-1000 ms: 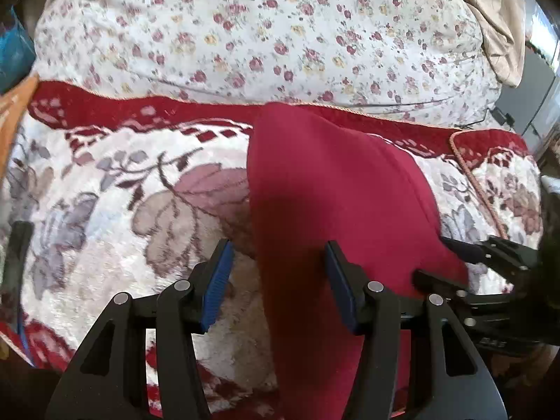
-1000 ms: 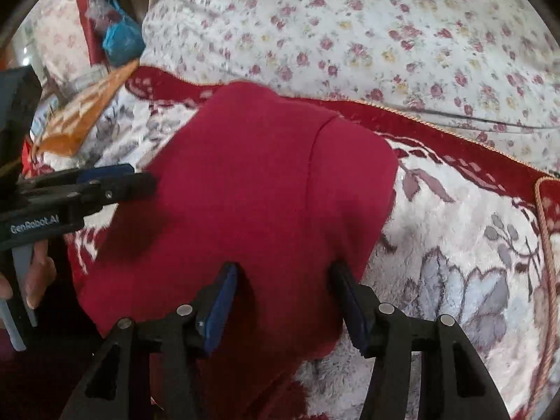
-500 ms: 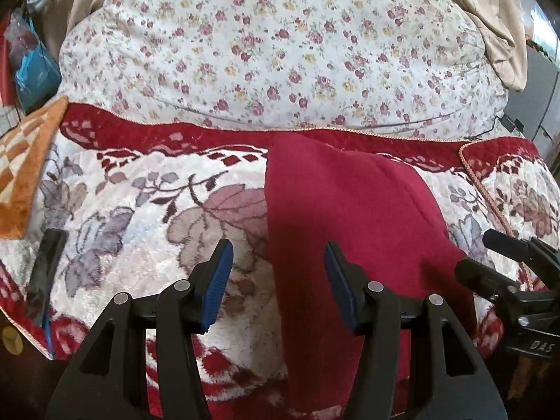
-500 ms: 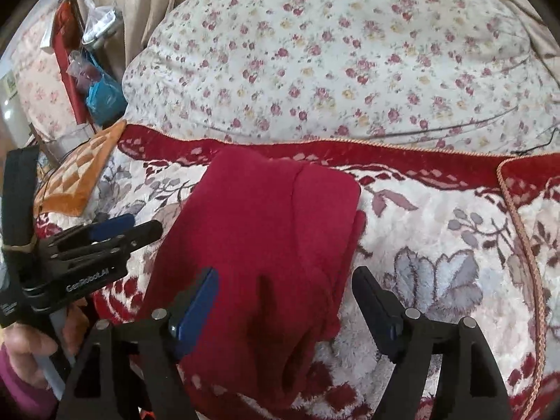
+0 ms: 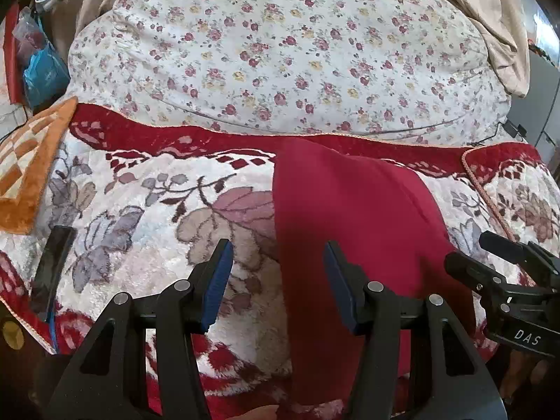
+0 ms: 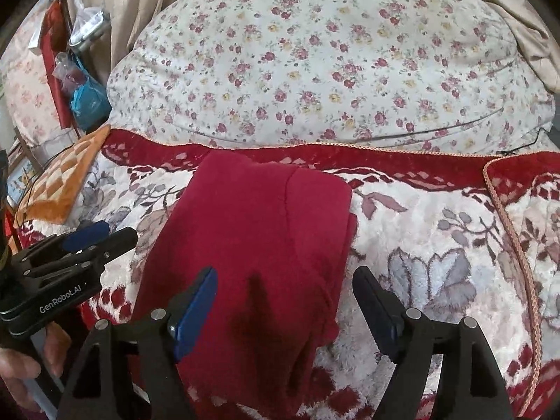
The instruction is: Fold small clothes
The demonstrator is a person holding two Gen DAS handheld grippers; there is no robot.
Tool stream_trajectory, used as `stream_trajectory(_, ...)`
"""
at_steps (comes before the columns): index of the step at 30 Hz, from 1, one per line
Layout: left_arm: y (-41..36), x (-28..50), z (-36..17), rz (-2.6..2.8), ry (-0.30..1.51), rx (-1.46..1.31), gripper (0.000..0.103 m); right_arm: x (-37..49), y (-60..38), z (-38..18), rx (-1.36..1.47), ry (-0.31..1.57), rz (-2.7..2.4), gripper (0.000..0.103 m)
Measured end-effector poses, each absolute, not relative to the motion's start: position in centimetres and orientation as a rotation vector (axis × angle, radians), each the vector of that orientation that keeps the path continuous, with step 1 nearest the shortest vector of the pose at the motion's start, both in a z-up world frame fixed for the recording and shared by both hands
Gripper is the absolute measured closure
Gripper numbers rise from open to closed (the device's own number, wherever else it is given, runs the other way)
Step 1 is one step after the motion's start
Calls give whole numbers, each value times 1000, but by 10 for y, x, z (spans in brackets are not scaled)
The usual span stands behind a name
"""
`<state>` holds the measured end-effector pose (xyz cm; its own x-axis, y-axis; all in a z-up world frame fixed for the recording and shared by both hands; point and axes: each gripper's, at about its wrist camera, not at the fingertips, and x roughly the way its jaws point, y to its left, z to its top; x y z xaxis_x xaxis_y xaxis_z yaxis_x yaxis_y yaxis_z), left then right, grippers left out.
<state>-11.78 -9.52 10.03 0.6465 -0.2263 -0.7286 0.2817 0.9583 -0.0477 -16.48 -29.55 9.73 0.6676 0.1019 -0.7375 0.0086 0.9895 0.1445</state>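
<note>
A dark red garment [image 5: 350, 231] lies folded into a long strip on the floral blanket [image 5: 147, 210]. It also shows in the right wrist view [image 6: 255, 245]. My left gripper [image 5: 278, 285] is open and empty, above the garment's near left edge. My right gripper [image 6: 285, 306] is open and empty, above the garment's near right part. The right gripper shows at the right edge of the left wrist view [image 5: 490, 259], and the left gripper at the left of the right wrist view [image 6: 105, 236].
A large flowered pillow [image 5: 280, 52] lies behind the blanket. An orange checked cushion [image 5: 24, 164] sits at the left. A dark flat object [image 5: 52, 266] lies at the blanket's left edge. Bags [image 6: 87, 98] stand at the far left.
Both grippers have pulled back and up from the garment. The right gripper's jaws have opened wider. The garment lies flat on the blanket.
</note>
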Motion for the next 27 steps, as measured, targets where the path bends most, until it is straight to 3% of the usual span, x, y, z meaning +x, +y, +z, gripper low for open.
stream_trajectory(27, -92, -113, 95, -259, 832, 70, 49, -156, -289, 88, 131, 867, 69, 24)
